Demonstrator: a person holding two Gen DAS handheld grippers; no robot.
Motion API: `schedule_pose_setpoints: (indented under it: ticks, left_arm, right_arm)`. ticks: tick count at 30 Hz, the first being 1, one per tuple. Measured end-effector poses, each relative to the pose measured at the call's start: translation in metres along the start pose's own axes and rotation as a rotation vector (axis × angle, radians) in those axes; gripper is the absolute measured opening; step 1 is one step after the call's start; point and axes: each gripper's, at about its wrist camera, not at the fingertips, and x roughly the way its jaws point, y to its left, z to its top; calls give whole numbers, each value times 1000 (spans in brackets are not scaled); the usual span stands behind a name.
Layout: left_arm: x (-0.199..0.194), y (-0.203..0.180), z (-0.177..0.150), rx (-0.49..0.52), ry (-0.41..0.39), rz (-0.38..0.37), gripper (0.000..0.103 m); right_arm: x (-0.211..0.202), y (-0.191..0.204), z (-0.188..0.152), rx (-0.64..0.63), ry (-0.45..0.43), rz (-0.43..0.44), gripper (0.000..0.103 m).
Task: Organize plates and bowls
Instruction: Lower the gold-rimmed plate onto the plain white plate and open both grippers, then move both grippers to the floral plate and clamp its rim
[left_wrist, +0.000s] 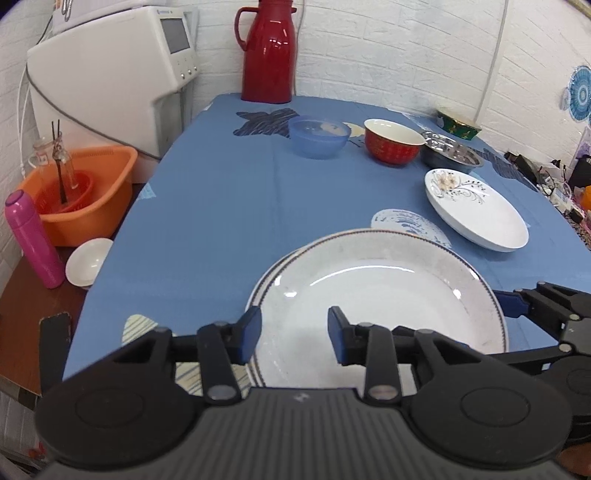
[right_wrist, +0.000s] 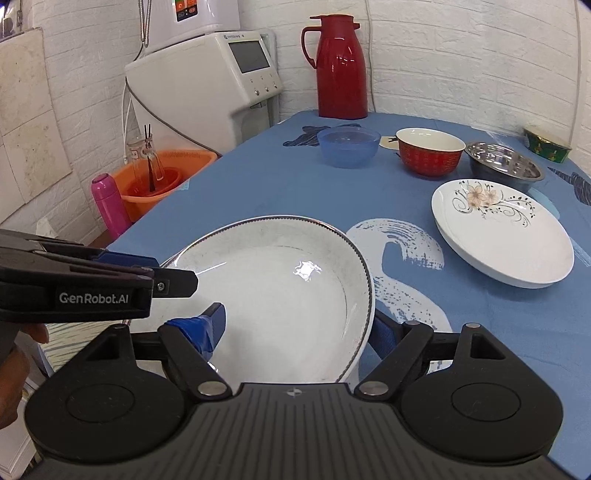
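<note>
Porcelain first: a grey-rimmed plate (left_wrist: 376, 295) sits at the near edge of the blue tablecloth (left_wrist: 221, 206), resting on a 2nd plate (left_wrist: 255, 295) of which only a sliver of rim shows at its left side. The stack looks slightly offset rather than centred.

The left gripper (left_wrist: 295, 334) hangs over the near-left rim of the top plate with its jaws parted and nothing between them. The right gripper (right_wrist: 299, 328) straddles the plate's right rim, 1 finger (right_wrist: 212, 325) over the inside and the other outside the edge; the gap is far wider than the rim, so I judge it released, not clamped.

Further right lies a flowered plate (left_wrist: 476, 210), well apart from the stack. Along the far side stand a blue bowl (left_wrist: 319, 136), a red bowl (left_wrist: 393, 146) and a steel bowl (left_wrist: 452, 153), the last 2 just beside each other.

Risks, as I read them:
- The stack lies close to the near table edge, so a nudge from either gripper could push the top plate sideways off the lower one, or toward that edge
- Glazed rims are slick; a pinch taken only at the lip may let a plate tip out
- Bringing the flowered plate over means crossing open cloth with a shallow grip, and setting it down tilted could chip a rim or shift the 2 beneath
- The inside finger could drag across the glaze if raised at an angle
</note>
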Motion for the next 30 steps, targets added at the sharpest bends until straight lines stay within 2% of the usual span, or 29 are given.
schedule_pose_setpoints:
  ticks: [6,9,13,16,18,21,26,30]
  left_arm:
    - [-3,-4,3,9,-24,10,35]
    - [-7,-1,4,1,-32,26,36]
    - [-9,1,7,-21,-29,15,39]
    - [-10,-2,8,-27,-31,11,42]
    - [-13,-6,9,-25,-34,2,49]
    - [-19,-14,8,-9,-48,1,51]
    - [-24,-25,9,1,-49,-7,56]
    - [-26,-32,11,-2,-38,-22,59]
  right_arm:
    - [-1,0,-3,-44,20,-13,67]
    - [-11,-13,-1,50,-15,5,66]
    - [-25,-19,2,82,-51,8,67]
    - [-29,-23,1,116,-43,30,67]
    - [-31,-26,-1,143,-35,44,67]
    - [-36,-35,-3,194,-29,52,67]
    - [-40,-57,0,318,58,-70,67]
    - [-60,-81,-15,428,-30,-6,67]
